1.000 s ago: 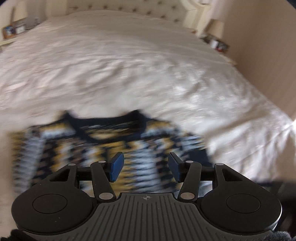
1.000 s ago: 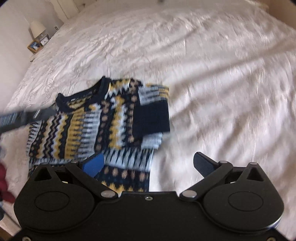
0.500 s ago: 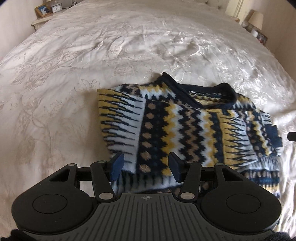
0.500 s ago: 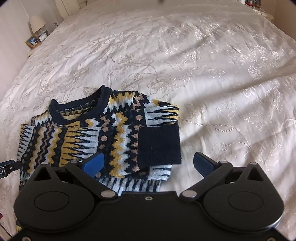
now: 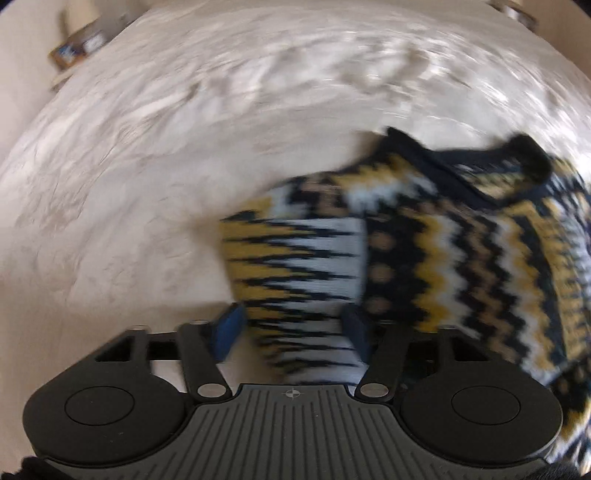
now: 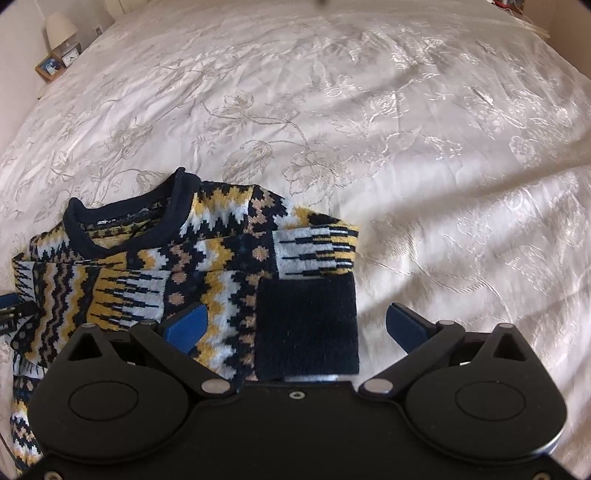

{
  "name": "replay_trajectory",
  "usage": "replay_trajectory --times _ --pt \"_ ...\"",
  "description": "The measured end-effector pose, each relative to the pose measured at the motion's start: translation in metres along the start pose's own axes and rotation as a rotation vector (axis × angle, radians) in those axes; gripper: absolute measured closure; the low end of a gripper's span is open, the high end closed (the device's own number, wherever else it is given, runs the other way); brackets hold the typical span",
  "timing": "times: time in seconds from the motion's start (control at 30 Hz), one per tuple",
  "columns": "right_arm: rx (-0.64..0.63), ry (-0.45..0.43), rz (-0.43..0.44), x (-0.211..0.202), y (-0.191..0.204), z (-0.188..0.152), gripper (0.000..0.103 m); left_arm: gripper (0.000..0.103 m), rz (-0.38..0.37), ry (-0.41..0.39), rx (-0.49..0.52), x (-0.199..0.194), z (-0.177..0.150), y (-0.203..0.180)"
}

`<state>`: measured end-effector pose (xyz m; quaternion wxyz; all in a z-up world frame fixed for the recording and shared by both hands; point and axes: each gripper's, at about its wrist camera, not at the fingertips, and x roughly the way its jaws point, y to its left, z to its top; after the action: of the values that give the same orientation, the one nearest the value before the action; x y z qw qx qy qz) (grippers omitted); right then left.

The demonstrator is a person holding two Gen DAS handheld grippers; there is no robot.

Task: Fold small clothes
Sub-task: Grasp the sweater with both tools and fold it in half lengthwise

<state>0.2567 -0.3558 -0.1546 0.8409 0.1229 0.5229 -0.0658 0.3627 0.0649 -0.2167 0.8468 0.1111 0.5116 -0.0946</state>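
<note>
We see a sweater (image 6: 207,266) lying on the bed (image 6: 406,129), near its front left part. One sleeve (image 6: 306,302) lies folded on top. Far behind, left of the bed, stands a lamp (image 6: 61,27)

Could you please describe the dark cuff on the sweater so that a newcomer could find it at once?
On the white bedspread lies a patterned sweater. Its sleeve is folded across the front, ending in a plain navy cuff, the only unpatterned block besides the collar.

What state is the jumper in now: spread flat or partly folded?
Partly folded. The jumper lies on the bedspread with both sleeves turned in across its front; the dark cuff rests on top.
</note>
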Motion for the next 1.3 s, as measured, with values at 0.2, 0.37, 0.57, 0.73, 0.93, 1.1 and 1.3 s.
replay_trajectory --times 0.2,0.37,0.57,0.73,0.93,1.1,1.3 --pt "-0.050 0.049 -0.014 0.025 0.005 0.003 0.001 0.033 0.015 0.010 -0.011 0.007 0.002 0.012" --pt "-0.024 0.102 -0.082 0.041 -0.003 0.000 0.001 0.034 -0.014 0.007 -0.063 -0.005 0.003 0.020" --pt "-0.007 0.029 -0.030 -0.004 -0.001 -0.021 0.001 0.031 -0.064 -0.047 -0.108 -0.056 -0.017 0.019" --pt "-0.020 0.023 0.018 -0.037 0.015 -0.063 0.001 0.030 -0.106 -0.050 -0.104 -0.096 -0.053 0.002" --pt "-0.031 0.075 0.070 -0.067 0.039 -0.128 0.001 0.030 -0.159 0.019 -0.068 -0.125 -0.114 -0.023" --pt "0.010 0.115 0.075 -0.081 0.049 -0.181 0.001 0.030 -0.205 0.057 -0.061 -0.142 -0.159 -0.029" --pt "0.068 0.139 0.068 -0.094 0.058 -0.228 0.001 0.028 -0.257 0.074 -0.025 -0.155 -0.198 -0.029"
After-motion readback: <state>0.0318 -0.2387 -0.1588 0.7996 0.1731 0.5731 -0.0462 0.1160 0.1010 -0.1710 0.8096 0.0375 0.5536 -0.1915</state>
